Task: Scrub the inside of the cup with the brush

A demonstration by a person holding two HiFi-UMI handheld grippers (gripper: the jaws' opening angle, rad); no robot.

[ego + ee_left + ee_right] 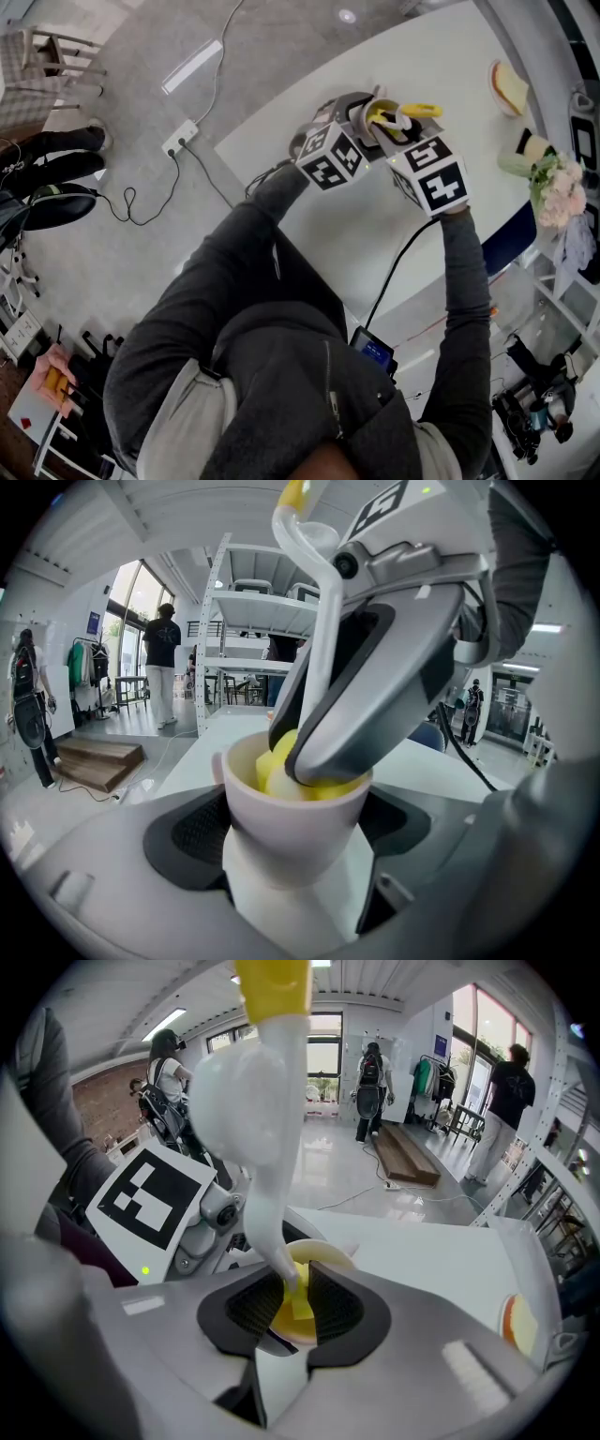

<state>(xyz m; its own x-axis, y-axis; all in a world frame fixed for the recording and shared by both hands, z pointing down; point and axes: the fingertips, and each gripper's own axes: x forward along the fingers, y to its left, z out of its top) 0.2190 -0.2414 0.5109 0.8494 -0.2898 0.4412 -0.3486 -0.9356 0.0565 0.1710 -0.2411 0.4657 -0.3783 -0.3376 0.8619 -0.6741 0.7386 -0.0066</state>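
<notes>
One cup (281, 841) and one brush (255, 1138), a claw on each. The left claw (298, 829) is clamped round the cup's body over the white worktop (352, 248), and the right claw (295, 1305) pinches the brush's stem. Both arms reach forward, claws crowded together, with the brush's yellow head down inside the cup.

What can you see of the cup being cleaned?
The cup is small, off-white and smooth, ceramic-looking, with a rounded rim. It sits mouth up, clamped at its sides between the left tool's dark ribbed pads. The brush's yellow sponge head fills its inside, held there by the right tool.
</notes>
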